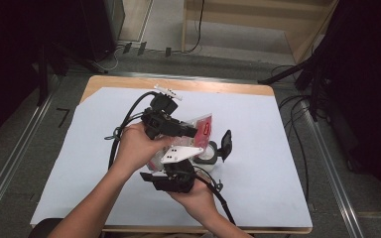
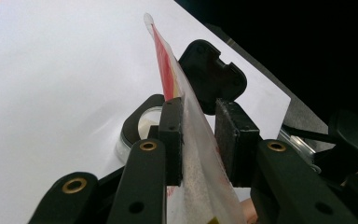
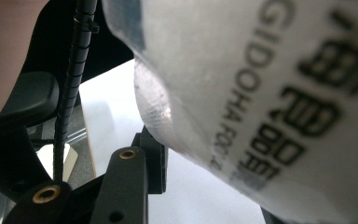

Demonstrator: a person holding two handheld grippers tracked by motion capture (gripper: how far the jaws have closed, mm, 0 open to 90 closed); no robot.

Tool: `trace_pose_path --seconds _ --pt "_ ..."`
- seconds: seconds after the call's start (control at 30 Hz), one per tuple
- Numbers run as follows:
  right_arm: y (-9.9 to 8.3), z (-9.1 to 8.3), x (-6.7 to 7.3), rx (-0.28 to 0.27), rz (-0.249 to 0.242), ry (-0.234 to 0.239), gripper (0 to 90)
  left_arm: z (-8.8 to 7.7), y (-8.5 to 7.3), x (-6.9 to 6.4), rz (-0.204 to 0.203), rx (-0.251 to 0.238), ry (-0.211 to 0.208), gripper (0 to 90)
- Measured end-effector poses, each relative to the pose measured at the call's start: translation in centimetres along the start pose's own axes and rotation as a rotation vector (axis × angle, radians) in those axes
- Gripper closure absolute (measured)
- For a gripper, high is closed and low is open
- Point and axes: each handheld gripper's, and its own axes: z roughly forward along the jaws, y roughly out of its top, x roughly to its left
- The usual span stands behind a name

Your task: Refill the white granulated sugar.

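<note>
High view: nearest the table's front edge, the right hand (image 1: 198, 196) holds the right gripper (image 1: 176, 171) with its grey three-cornered plate on top, pointing away from the person toward the middle of the white sheet (image 1: 263, 148) that covers the table. Just beyond it, the left hand (image 1: 136, 144) holds the left gripper (image 1: 191, 131), which points to the right. Between the two grippers sits a clear plastic pouch (image 1: 203, 126) with a red label, held above the sheet. Past the pouch on the right, a small round jar (image 1: 209, 153) stands on the sheet with its black flip lid (image 1: 225, 141) raised open. In the left gripper view, the pouch (image 2: 186, 121) runs edge-on up between the two black pads (image 2: 172, 140); the left pad lies against the film, while a narrow gap shows beside the right pad, so whether the jaws clamp the pouch or merely bracket it cannot be told. Red-speckled powder shows in the lower pouch. Behind the pads, the jar (image 2: 137, 130) and its upright lid (image 2: 212, 79) stand just beyond the pouch's top edge. In the right gripper view, the pouch (image 3: 270, 93) looms close and blurred, printed with dark lettering; its film rests against the one visible pad (image 3: 156, 158), the other jaw is hidden behind the pouch, so its grip cannot be told.
</note>
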Motion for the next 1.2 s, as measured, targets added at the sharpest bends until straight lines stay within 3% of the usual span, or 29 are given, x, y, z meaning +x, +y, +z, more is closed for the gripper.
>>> trace_pose_path --seconds 0.57,0.9,1.2 --pt "0.10 -0.13 -0.04 0.009 0.003 0.010 63.7 0.00 0.01 -0.55 0.013 0.002 0.029 73.2" --pt "0.28 -0.13 0.14 0.010 0.010 0.013 63.7 -0.20 0.00 -0.29 -0.004 -0.006 0.006 72.6" --pt "0.48 -0.33 0.14 0.006 0.056 0.032 63.9 -0.20 0.05 -0.44 -0.010 -0.013 0.009 69.9"
